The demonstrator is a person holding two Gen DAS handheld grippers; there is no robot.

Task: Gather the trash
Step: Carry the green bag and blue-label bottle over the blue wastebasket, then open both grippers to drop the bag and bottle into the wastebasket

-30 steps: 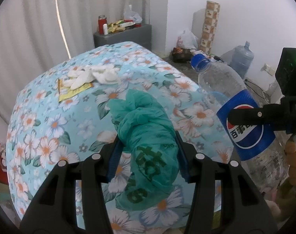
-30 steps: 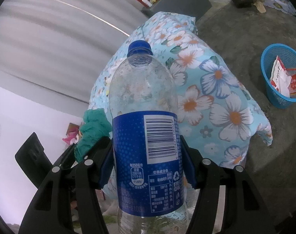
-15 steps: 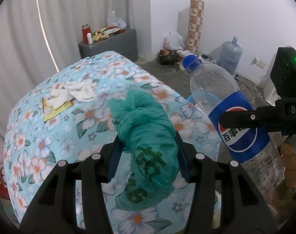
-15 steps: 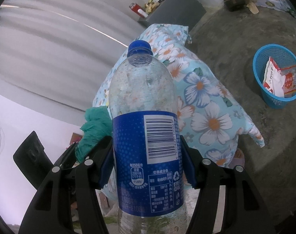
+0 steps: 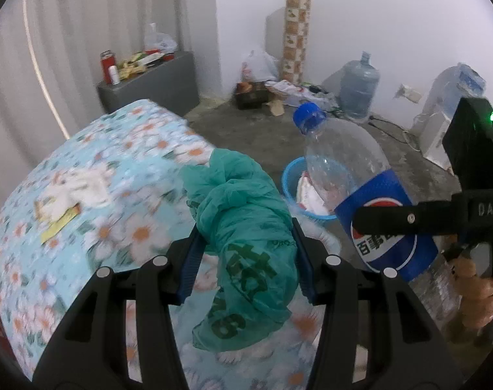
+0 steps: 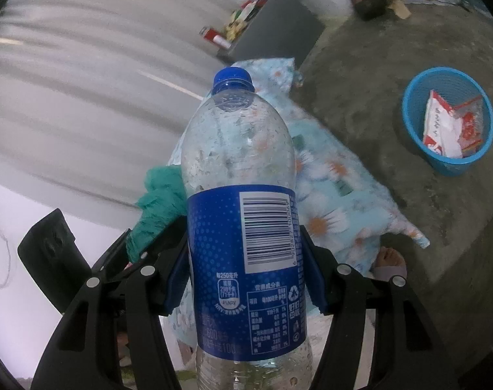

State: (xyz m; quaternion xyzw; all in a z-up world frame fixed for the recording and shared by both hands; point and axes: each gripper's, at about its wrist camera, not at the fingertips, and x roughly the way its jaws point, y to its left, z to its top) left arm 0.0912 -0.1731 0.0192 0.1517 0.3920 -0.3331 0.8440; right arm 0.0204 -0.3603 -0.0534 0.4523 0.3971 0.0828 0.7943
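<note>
- The left gripper [image 5: 246, 260] was clamped, about half open, on a crumpled green plastic bag [image 5: 246, 247]
- The right gripper [image 6: 243, 273] was closed around the blue label of an empty capped bottle [image 6: 240, 201]
- Over the last second both loads had been carried off the floral-covered table [image 5: 93, 214], and the blue basket [image 6: 448, 162] on the floor had come nearer
- Dropping both into the basket was judged the remaining step

Plastic, cloth, rough floor

Thin crinkled green bag [image 5: 246, 227]; clear glossy bottle [image 6: 240, 169], shiny label; matt floral cloth [image 5: 110, 195]; rough concrete floor [image 6: 393, 48]; plastic mesh basket [image 6: 412, 110].
</note>
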